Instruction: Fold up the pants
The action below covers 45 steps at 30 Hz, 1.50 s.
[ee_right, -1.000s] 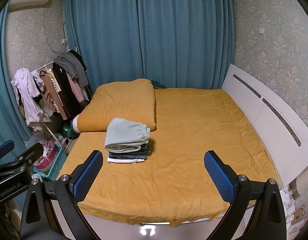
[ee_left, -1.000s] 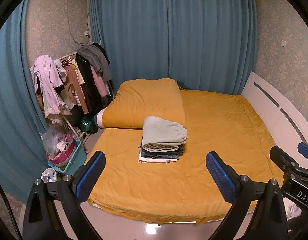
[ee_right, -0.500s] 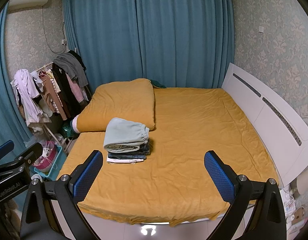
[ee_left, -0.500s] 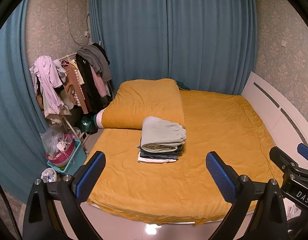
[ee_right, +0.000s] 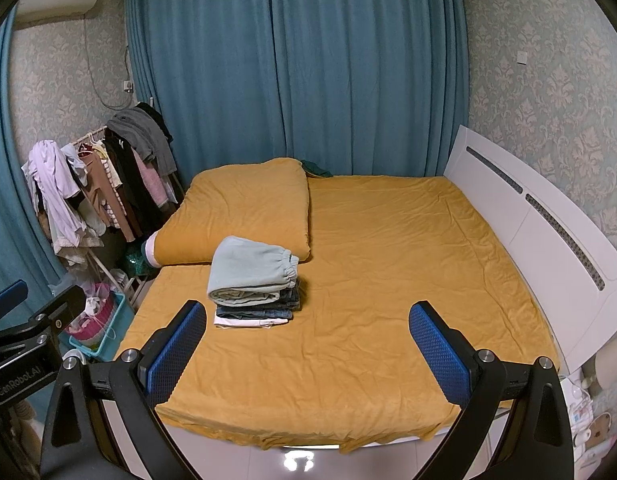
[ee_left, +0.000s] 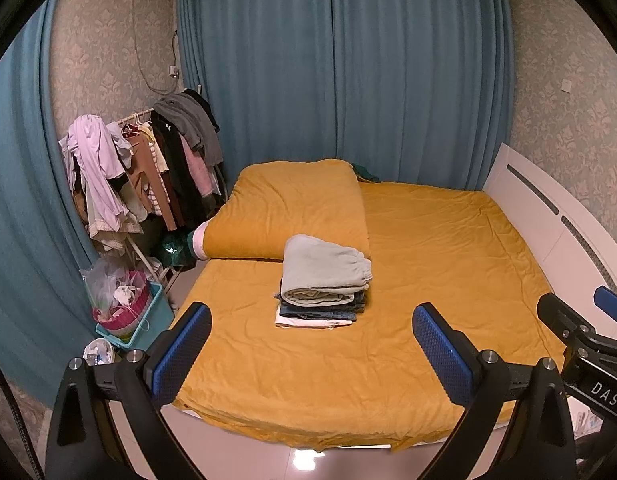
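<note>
A: Where do the pants sit from the left hand-held gripper (ee_left: 310,340)?

B: Ahead of it, just beyond the gap between its two blue-padded fingers (ee_left: 180,350), a little toward the left one. The pale green pants (ee_left: 324,270) lie folded on top of a small stack of clothes (ee_left: 318,310) on the bed (ee_left: 428,264): dark denim under them and something white at the bottom.

A: And from the right hand-held gripper (ee_right: 306,338)?

B: The same pants (ee_right: 250,270) lie ahead and to the left, just past the tip of its left finger (ee_right: 176,350). Their elastic cuffs point to the right.

A: Is either one holding anything?

B: No. Both have their fingers spread wide, with nothing between the pads. They hang over the near edge of the bed, well apart from the stack.

A: What lies behind the stack?

B: A folded quilt (ee_left: 292,208) in the same mustard yellow as the sheet, touching or nearly touching the back of the stack; I cannot tell which from here. Beyond it hang teal curtains (ee_left: 340,64).

A: And off to the sides?

B: Far left of the left hand-held gripper stands a clothes rack (ee_left: 144,168) crowded with garments, with a turquoise basket (ee_left: 138,320) on the floor below it. To the right runs the white headboard (ee_right: 540,220). Each hand-held gripper also shows at the edge of the other's view.
</note>
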Each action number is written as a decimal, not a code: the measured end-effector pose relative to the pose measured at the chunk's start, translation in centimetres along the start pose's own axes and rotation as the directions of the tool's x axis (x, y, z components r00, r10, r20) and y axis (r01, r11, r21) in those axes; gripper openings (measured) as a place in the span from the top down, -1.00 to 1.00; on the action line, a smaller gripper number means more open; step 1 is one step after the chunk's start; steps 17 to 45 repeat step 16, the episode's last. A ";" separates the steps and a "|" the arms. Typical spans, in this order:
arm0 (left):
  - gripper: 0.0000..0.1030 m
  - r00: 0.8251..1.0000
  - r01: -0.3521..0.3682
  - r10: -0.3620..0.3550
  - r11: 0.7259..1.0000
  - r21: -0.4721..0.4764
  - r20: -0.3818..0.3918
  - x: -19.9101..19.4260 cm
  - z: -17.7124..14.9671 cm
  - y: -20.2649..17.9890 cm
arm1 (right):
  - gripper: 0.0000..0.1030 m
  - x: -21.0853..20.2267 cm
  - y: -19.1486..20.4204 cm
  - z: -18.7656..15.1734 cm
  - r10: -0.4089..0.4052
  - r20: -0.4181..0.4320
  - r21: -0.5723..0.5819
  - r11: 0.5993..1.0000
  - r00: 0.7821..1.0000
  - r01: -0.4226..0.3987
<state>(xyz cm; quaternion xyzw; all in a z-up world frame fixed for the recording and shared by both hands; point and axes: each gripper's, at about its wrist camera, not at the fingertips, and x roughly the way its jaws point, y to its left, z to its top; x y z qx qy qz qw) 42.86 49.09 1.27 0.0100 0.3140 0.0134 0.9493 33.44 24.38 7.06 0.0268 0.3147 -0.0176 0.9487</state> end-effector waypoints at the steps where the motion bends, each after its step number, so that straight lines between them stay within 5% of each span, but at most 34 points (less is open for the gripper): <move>1: -1.00 1.000 0.000 0.000 1.000 0.000 -0.001 0.0 0.0 0.0 | -1.00 0.0 0.0 0.0 -0.002 0.002 0.002 1.000 1.000 0.002; 45: -1.00 1.000 -0.014 0.014 1.000 -0.008 0.014 -0.6 -0.2 -0.9 | -1.00 -0.1 0.6 -1.2 -0.016 -0.005 0.014 1.000 1.000 0.016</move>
